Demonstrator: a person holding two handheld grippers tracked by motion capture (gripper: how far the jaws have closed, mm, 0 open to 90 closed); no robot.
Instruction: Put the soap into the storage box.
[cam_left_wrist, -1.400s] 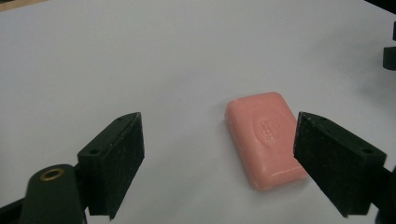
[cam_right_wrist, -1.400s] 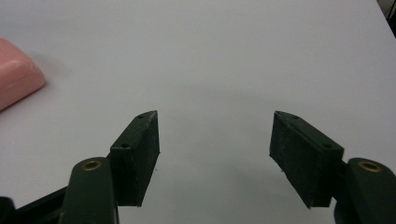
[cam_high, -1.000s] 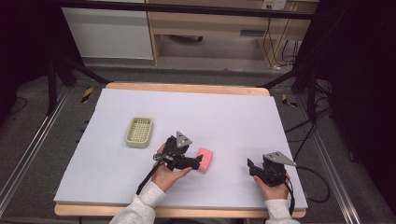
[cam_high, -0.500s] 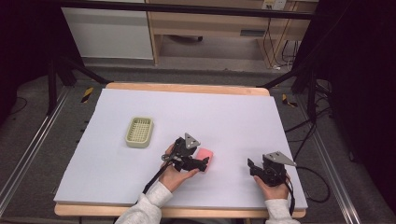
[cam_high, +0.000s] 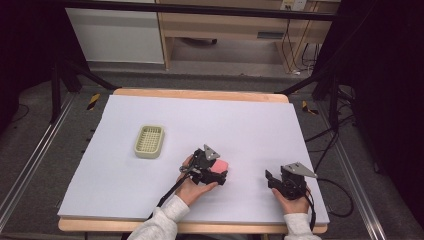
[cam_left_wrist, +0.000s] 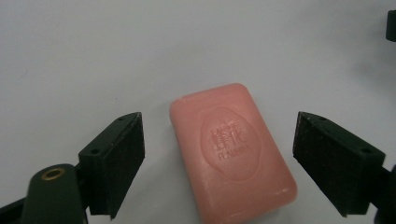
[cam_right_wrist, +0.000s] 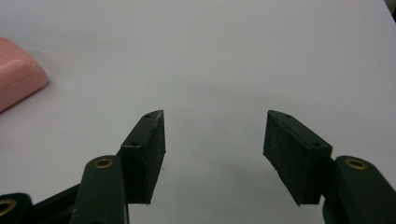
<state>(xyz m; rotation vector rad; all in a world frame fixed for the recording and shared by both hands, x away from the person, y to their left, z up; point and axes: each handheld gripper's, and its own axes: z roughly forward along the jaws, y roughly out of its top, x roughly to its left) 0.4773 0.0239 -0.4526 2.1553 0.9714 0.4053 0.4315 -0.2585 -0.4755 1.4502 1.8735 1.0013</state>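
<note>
Currently the pink soap bar (cam_left_wrist: 233, 151) lies flat on the white table surface (cam_high: 250, 125), near the front edge and a little left of centre as the high view has it. Its top face carries an embossed oval emblem with characters and a short line of lettering; the lettering is too soft to read with confidence.

Left gripper (cam_left_wrist: 219, 161): jaws spread wide, one on each side of the bar, neither pad touching it. Clear gaps of bare table show between each pad and the soap's long edges. In the left gripper view the bar sits at a slight diagonal between the jaws, its near end close to the bottom of that view. From the high view, the left gripper (cam_high: 218, 176) sits directly over the soap (cam_high: 221, 165), with only a pink corner visible past the black body and grey plate.

Right gripper (cam_right_wrist: 212, 154): jaws also spread, nothing between them but bare table. A corner of the soap (cam_right_wrist: 18, 79) shows at the far left edge of the right gripper view, well apart from the jaws. In the high view the right gripper (cam_high: 270, 177) rests low at the table's front right, held by the person's hand (cam_high: 292, 202).

Other item: a pale green slotted soap dish (cam_high: 149, 141) sits on the table to the left of the soap, apart from both grippers, and looks empty.
</note>
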